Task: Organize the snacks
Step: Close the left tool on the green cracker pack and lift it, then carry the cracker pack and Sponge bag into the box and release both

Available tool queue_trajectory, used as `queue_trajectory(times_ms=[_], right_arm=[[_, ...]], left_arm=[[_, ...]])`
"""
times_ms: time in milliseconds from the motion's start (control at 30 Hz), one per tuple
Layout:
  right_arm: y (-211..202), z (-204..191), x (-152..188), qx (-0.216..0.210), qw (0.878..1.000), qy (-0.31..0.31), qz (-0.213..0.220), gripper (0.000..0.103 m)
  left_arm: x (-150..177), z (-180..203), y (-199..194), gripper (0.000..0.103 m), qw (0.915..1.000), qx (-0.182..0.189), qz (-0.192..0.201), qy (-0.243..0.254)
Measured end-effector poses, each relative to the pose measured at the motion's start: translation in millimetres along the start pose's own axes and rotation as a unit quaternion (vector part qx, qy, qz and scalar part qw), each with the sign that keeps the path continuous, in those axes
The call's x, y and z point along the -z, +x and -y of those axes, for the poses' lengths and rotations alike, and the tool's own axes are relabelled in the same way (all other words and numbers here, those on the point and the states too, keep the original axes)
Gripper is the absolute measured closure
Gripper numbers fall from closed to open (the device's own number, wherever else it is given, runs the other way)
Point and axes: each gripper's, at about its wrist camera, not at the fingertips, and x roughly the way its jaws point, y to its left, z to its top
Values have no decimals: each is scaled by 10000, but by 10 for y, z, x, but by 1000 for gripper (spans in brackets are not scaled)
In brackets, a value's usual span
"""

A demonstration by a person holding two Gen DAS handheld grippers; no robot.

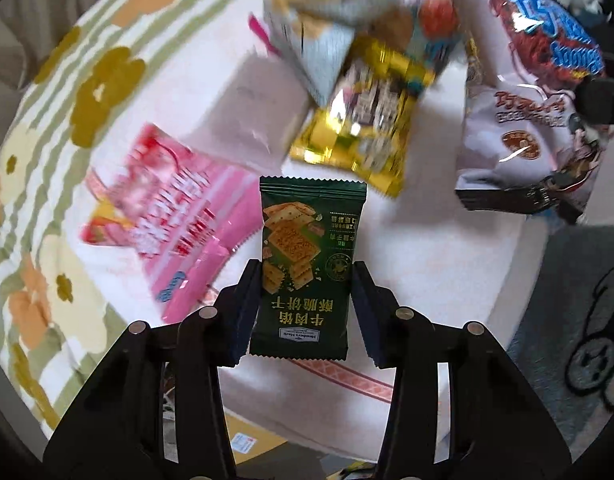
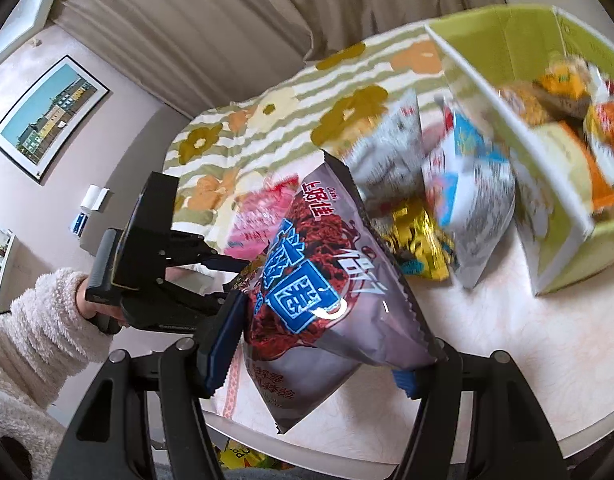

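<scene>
Snacks mid-sort: green cracker packet [image 1: 303, 264] clamped in left gripper [image 1: 305, 300], chocolate bag [image 2: 327, 292] clamped in right gripper [image 2: 323, 344] (next, probably the green box [image 2: 503, 40]).

Green cracker packet [image 1: 305, 260], left wrist view: Chinese print "牛肉馅 酥脆饼干", seen upside down; small white label below it reads "Member's Mark". Round seal and small side text too small to read.
Grey-and-brown chocolate snack bag [image 2: 327, 280], right wrist view: large blue Chinese characters, blurred; "Oishi" with "上好佳" near top edge. Same bag in left wrist view: "巧" legible, rest blurred.
Pink packet [image 1: 175, 220]: print blurred, unreadable.
</scene>
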Motion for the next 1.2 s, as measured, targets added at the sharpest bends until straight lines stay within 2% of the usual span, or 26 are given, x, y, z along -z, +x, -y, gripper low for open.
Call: queue_trajectory(times_ms=[233,433,600,733,867,933,1067,1200], right_arm=[[-502,59,-444,-72,9988,-121,459,43],[-912,417,-867,102,9965,-335,756,43],[-1271,893,-1197,134,9952,-405,885,43],[-1484,1262,-1511,326,9947,-459,857,43],[-1600,1597,-1760,446,9943,-483,840,43],[-1614,1746,-1872,506,9940,-498,833,43],[-1561,2007,-2032,460,9952,-347,789,43],[-1491,2177,-2136,441,9959,-181,774,43]], left_arm=[[-330,100,-668,62,9973,-152,637,-337],[-989,259,-949,62,9910,-326,1130,-639],[-1585,560,-1060,62,9839,-374,1486,-924],[-2137,758,-1025,62,9774,-276,1719,-1202],[-2580,897,-913,62,9703,-144,1806,-1605],[-2795,945,-821,62,9653,-209,1802,-1877],[-3093,980,-613,62,9570,-196,1704,-2338],[-3244,989,-370,62,9520,-246,1577,-2611]])
